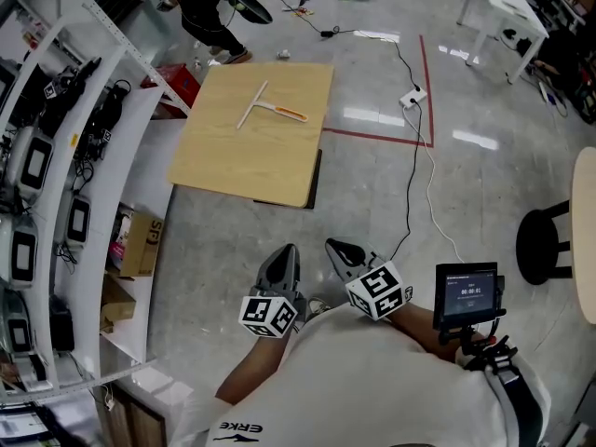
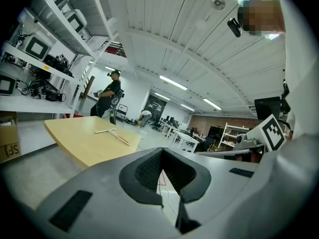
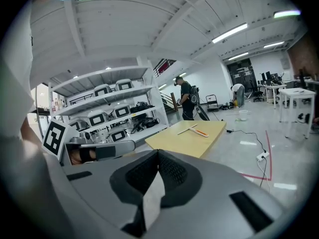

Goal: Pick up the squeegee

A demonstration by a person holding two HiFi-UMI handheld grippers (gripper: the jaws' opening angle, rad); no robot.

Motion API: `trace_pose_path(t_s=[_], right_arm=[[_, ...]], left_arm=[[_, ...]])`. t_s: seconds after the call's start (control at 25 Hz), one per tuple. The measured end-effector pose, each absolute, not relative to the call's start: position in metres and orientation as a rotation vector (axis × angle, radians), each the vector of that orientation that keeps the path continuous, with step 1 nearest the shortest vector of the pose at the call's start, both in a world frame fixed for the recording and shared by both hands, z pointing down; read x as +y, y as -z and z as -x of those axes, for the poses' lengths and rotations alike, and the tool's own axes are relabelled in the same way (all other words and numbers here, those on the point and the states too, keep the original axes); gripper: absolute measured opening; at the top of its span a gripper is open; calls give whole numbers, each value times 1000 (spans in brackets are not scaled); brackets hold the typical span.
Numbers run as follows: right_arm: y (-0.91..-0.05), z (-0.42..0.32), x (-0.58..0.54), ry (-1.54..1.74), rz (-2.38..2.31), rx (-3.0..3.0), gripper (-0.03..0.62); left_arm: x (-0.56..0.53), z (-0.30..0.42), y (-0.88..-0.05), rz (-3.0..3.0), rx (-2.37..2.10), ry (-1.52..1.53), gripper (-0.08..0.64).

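Note:
The squeegee (image 1: 268, 107), a white blade with an orange-and-white handle, lies flat on the far part of a light wooden table (image 1: 233, 161). The table stands well ahead of me across bare floor. Both grippers are held close to my body, far short of it. My left gripper (image 1: 284, 254) and right gripper (image 1: 340, 248) are both shut and hold nothing. The left gripper view has the squeegee (image 2: 113, 133) small on the table (image 2: 75, 141), beyond the gripper (image 2: 164, 176). The right gripper view shows the squeegee (image 3: 193, 129) past its gripper (image 3: 158, 176).
White shelving (image 1: 56, 184) with devices runs along the left, a cardboard box (image 1: 140, 240) at its foot. A person (image 1: 205, 7) stands beyond the table. A cable (image 1: 424, 166) and power strip (image 1: 413, 96) cross the floor. A black stool (image 1: 545, 245) is at right.

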State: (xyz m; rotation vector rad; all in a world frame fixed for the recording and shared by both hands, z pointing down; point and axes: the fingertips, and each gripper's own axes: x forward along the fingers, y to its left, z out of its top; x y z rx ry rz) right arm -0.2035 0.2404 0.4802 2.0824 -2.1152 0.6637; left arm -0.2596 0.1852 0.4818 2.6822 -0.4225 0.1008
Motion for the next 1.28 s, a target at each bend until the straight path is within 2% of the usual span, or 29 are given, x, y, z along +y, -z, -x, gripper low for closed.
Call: trace_pose_path(t_s=[0.72,1.28], right_arm=[[-488,80,278,-682,-2179,-2076,3],[-493,14,256,-704,-2305,-1968,3]], left_arm=[[221,136,-487,-2703,-346,-140,3],[184,64,-487,-2717,-219,-164,4]])
